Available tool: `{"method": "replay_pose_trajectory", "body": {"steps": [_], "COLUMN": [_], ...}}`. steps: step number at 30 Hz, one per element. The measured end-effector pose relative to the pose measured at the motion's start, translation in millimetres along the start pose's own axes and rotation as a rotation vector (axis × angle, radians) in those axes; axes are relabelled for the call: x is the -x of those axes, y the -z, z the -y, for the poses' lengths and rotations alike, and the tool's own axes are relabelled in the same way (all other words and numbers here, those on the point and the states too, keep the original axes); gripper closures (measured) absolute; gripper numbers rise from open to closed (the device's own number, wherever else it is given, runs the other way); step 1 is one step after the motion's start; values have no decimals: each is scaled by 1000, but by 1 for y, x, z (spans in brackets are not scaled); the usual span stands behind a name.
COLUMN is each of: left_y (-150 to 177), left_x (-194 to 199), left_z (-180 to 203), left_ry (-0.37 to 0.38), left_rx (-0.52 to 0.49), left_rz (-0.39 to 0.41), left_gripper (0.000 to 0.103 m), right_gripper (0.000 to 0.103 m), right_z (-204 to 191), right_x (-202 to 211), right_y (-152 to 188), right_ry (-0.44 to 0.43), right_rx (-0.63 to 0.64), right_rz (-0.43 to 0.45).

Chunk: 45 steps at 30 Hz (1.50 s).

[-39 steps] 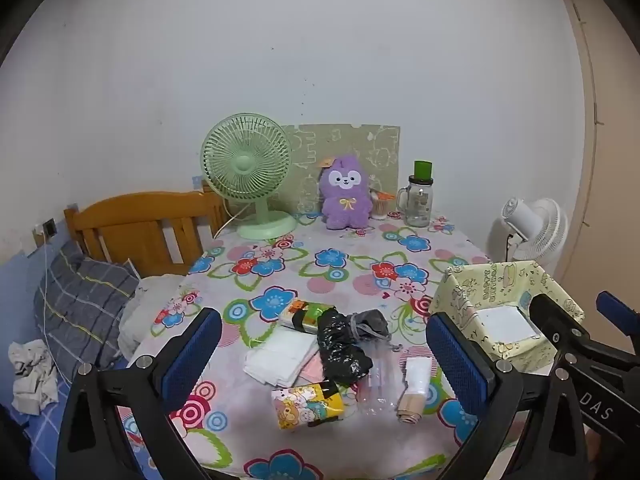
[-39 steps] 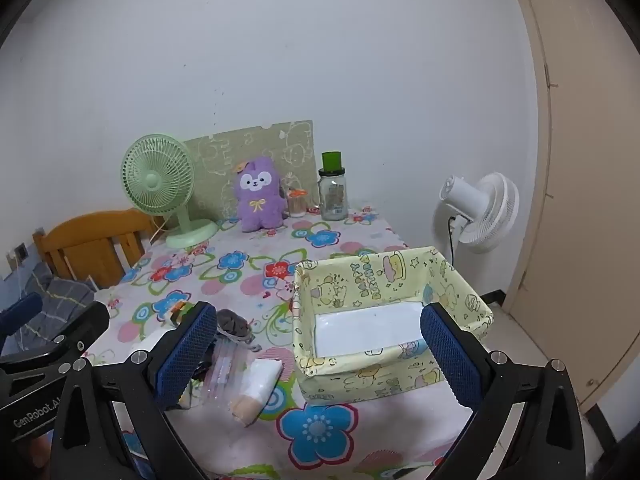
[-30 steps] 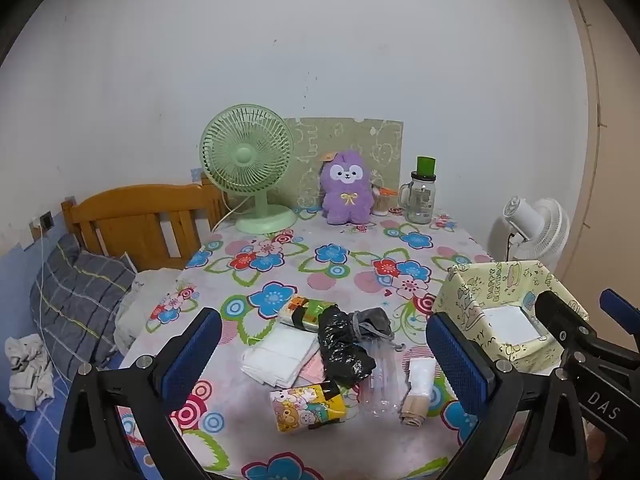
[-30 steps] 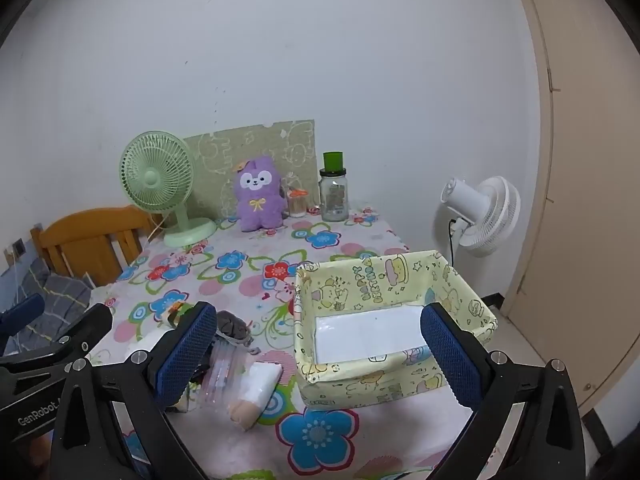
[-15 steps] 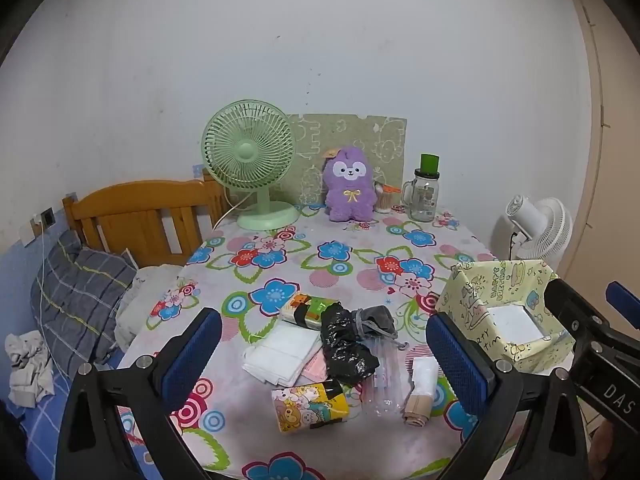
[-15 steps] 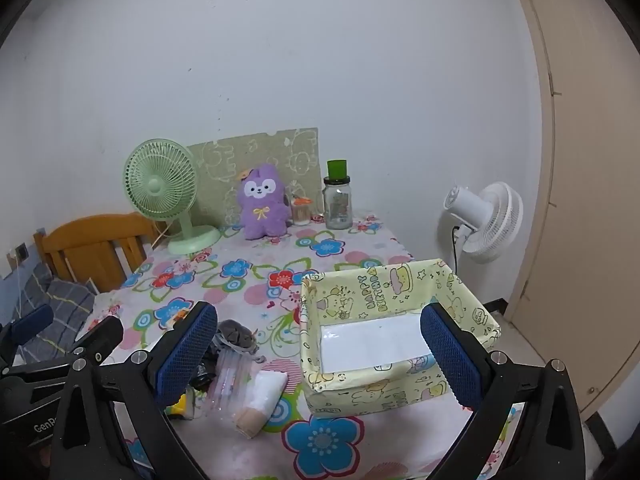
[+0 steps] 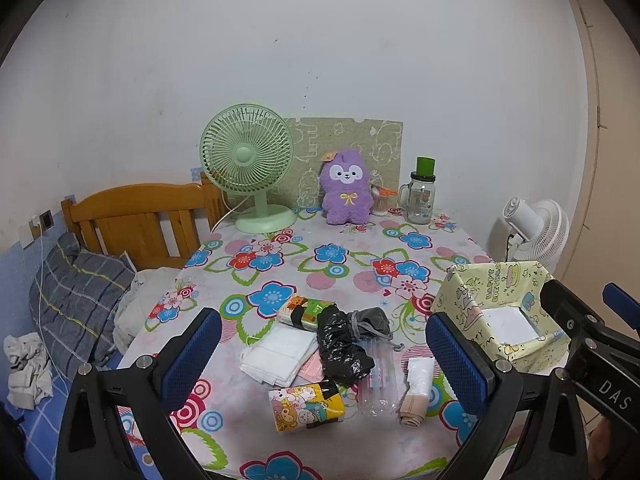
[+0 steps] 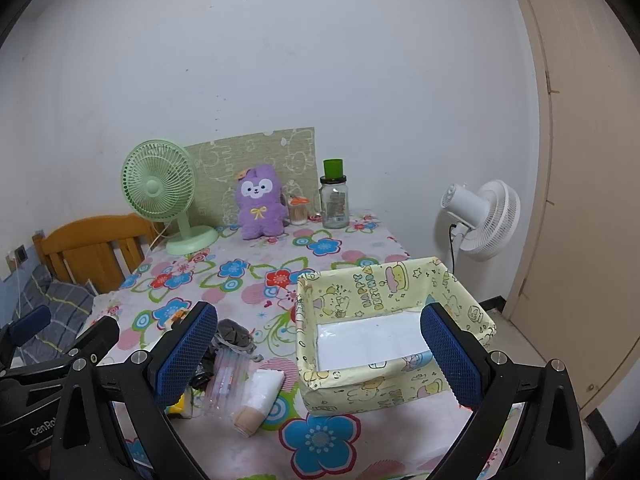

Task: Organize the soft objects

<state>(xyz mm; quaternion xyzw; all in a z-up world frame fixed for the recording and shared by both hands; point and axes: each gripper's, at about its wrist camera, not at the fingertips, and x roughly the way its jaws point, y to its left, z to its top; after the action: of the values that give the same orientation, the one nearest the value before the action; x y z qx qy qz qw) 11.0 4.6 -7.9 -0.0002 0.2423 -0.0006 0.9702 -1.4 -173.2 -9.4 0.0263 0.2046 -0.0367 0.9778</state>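
While both tools gape empty, we see the soft pile (image 7: 340, 352) ahead of our left tool (image 7: 320, 356). The bin (image 8: 384, 292) faces our right tool (image 8: 316, 356).

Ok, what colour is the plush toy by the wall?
Purple, with a white face and a yellow bow; the plush toy shows best in the left wrist view.

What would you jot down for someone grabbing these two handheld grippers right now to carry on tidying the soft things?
Left gripper: open, empty, held above the near edge of the table.
Right gripper: open, empty, facing the yellow box.
The box sits on the right side of the table and holds nothing.
The soft things lie in a pile left of the box: white folded cloth, black bag, grey pouch, white and beige roll, cartoon packet, green packet, clear plastic sleeve.
Done: nothing visibly sorted.
Left: probably move the pile into the box, piece by piece.
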Motion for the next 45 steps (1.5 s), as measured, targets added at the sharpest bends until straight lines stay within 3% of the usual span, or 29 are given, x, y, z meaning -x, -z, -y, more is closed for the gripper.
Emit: {"method": "replay_pose_trajectory", "body": {"steps": [45], "left_y": [-1], "left_x": [3], "left_z": [3], "left_ry": [25], "left_rx": [2], "left_rz": [-4], "left_gripper": [1], "right_gripper": [0], "right_z": [2], "right_x": [6], "right_y": [-4], "right_ry": [30], "right_rx": [-2], "right_rz": [7]}}
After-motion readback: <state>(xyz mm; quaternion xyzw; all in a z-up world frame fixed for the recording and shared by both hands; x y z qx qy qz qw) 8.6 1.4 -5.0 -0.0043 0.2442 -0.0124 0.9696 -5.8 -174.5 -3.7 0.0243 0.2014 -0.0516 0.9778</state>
